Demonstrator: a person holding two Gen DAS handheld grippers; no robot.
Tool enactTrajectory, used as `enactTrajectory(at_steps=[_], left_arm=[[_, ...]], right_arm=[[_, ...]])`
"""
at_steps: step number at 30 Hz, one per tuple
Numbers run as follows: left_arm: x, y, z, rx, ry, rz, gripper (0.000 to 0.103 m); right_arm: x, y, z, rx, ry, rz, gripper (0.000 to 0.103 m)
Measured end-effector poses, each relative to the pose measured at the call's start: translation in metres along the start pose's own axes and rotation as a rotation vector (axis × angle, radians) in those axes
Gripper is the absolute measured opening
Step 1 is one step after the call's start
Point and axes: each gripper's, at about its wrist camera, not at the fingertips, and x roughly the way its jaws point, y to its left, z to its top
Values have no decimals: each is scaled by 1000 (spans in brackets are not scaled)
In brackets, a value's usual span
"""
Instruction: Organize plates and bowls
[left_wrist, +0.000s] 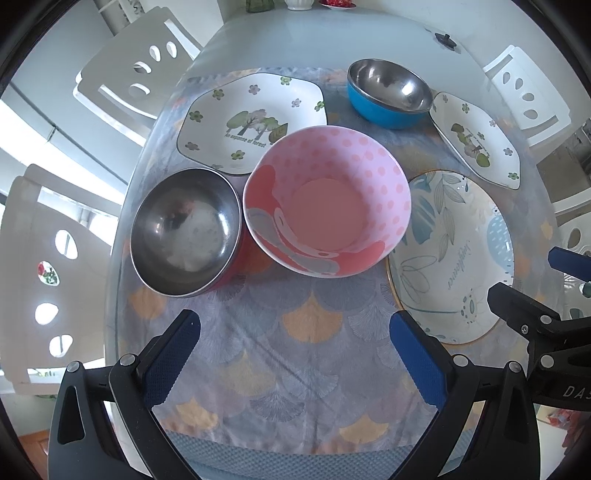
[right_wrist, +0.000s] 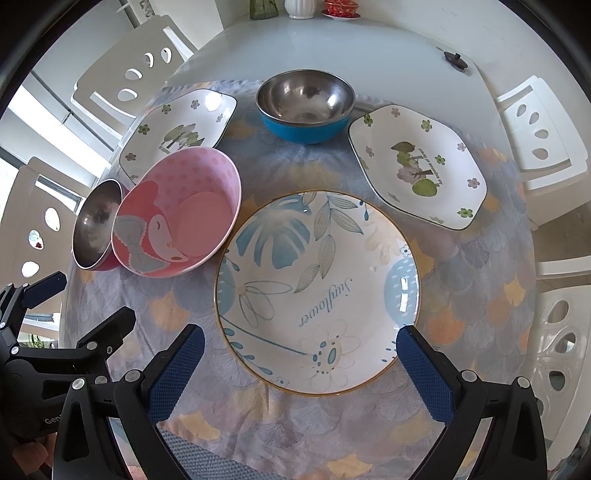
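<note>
A pink dotted bowl (left_wrist: 327, 201) (right_wrist: 181, 212) sits mid-table, touching a steel bowl with a red outside (left_wrist: 186, 230) (right_wrist: 96, 223) on its left. A steel bowl with a blue outside (left_wrist: 388, 92) (right_wrist: 304, 105) stands farther back. Two white hexagonal tree-print plates lie flat, one at back left (left_wrist: 251, 120) (right_wrist: 177, 129) and one at right (left_wrist: 476, 138) (right_wrist: 417, 164). A round leaf-pattern plate (left_wrist: 450, 254) (right_wrist: 317, 291) lies in front of my right gripper (right_wrist: 301, 341). My left gripper (left_wrist: 295, 326) hovers short of the pink bowl. Both are open and empty.
A patterned cloth (left_wrist: 303, 354) (right_wrist: 461, 332) covers the near half of the glass table (left_wrist: 332, 40). White chairs (left_wrist: 140, 66) (right_wrist: 535, 140) stand around it. A small black knob (right_wrist: 455, 59) and vases (right_wrist: 299, 7) sit at the far edge.
</note>
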Motion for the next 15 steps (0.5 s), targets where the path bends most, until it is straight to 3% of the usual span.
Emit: enactTrajectory(at_steps=[9, 15], left_arm=[[4, -4, -6, -9, 10, -26, 102], [21, -18, -12, -8, 37, -53, 102]], right_arm=[[4, -2, -9, -1, 11, -6, 103], [16, -25, -22, 39, 29, 7, 103]])
